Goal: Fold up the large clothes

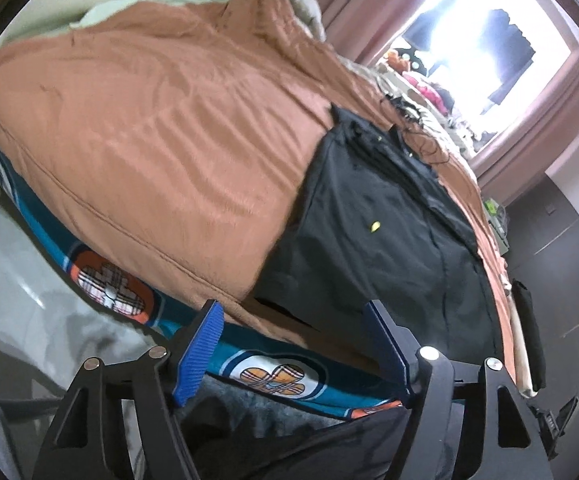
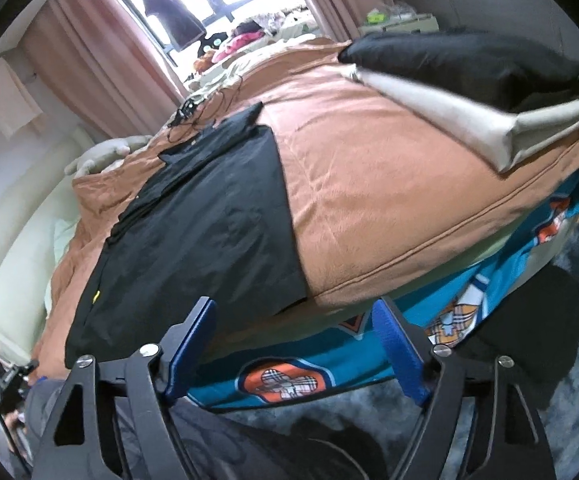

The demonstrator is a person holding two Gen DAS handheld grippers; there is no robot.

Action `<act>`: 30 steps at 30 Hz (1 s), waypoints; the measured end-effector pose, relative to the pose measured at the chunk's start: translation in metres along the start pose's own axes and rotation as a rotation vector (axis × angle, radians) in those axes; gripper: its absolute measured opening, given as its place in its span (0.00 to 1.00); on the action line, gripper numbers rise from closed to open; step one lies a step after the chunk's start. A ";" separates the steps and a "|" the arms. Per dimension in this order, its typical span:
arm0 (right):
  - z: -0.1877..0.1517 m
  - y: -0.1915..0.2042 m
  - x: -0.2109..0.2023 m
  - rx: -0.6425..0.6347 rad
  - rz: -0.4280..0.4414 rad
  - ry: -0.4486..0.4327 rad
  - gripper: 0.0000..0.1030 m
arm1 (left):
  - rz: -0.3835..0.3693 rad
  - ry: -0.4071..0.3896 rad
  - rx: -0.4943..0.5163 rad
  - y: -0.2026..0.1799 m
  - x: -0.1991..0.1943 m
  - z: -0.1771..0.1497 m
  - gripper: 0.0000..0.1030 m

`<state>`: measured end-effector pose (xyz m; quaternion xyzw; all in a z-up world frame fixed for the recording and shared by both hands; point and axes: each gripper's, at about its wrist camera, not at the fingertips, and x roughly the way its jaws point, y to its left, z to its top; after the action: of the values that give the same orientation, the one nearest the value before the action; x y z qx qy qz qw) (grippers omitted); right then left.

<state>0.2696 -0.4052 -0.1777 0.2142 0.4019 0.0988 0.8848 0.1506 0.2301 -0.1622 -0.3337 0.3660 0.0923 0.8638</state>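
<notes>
Black garment (image 1: pixel 373 216) flat on the plush orange blanket (image 1: pixel 169 140).
We find left gripper (image 1: pixel 293 344) and right gripper (image 2: pixel 301 344) fingers spread, empty.

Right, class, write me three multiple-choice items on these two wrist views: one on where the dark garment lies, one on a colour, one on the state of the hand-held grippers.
1. Where does the black garment lie?
A. On the floor
B. Spread on the orange-brown blanket
C. Hung on a chair

2. What colour are the gripper pads?
A. Blue
B. Red
C. White

3. What state are the left hand-held gripper and the right hand-held gripper in?
A. Both shut on cloth
B. One open, one shut
C. Both open, holding nothing

Answers:
1 B, the garment lies flat on the blanket near the bed's front edge.
2 A, ribbed blue pads line the fingers in both views.
3 C, each pair of fingers stands apart with only the bed's edge showing between them.
</notes>
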 end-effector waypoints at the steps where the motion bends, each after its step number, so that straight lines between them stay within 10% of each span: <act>1: 0.002 -0.001 0.007 -0.002 0.004 0.008 0.75 | 0.002 0.012 -0.004 0.002 0.009 0.000 0.66; 19: 0.033 -0.009 0.086 0.111 0.163 0.047 0.64 | -0.036 0.042 -0.026 0.000 0.073 0.025 0.54; 30: 0.001 -0.014 0.083 0.187 0.366 0.070 0.59 | -0.298 0.077 -0.154 0.009 0.065 0.012 0.54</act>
<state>0.3252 -0.3894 -0.2392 0.3612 0.3942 0.2276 0.8138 0.2003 0.2392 -0.2062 -0.4526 0.3373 -0.0219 0.8252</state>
